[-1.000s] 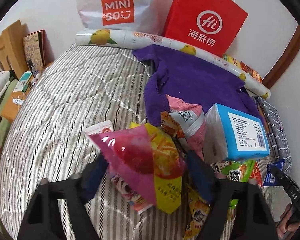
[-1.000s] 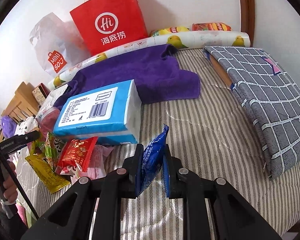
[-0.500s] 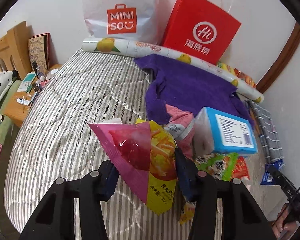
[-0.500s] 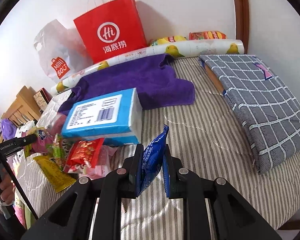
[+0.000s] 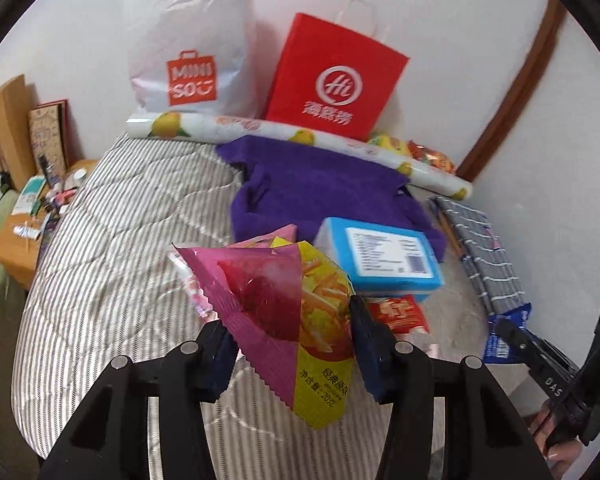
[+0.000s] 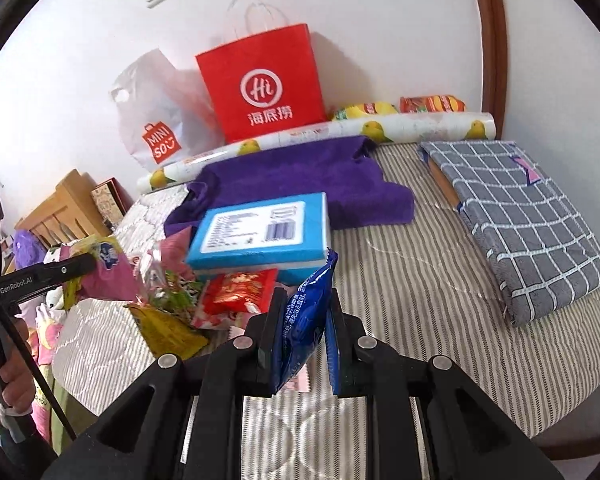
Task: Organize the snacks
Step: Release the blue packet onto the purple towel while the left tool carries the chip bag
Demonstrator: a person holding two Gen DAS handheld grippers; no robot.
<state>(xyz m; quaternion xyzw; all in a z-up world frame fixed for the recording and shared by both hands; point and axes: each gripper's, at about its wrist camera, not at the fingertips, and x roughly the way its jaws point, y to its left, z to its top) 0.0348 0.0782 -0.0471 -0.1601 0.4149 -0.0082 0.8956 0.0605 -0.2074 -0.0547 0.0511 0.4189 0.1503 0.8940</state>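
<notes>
Now | left gripper [image 5: 292, 344] wide, clamping pink-yellow snack bags [image 5: 284, 304] | right gripper [image 6: 304, 336] narrow, pinching blue packet [image 6: 306, 316]

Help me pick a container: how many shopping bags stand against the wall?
2: a white Miniso plastic bag on the left and a red paper bag beside it, both behind the fruit-print roll.

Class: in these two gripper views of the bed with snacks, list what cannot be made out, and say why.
- Tissue pack label, left view: blurred.
- Pink-yellow bag hides the snacks behind it, left view.
- Blue packet print, right view: too small, creased.
- Red bag contents, both views: opaque.
</notes>
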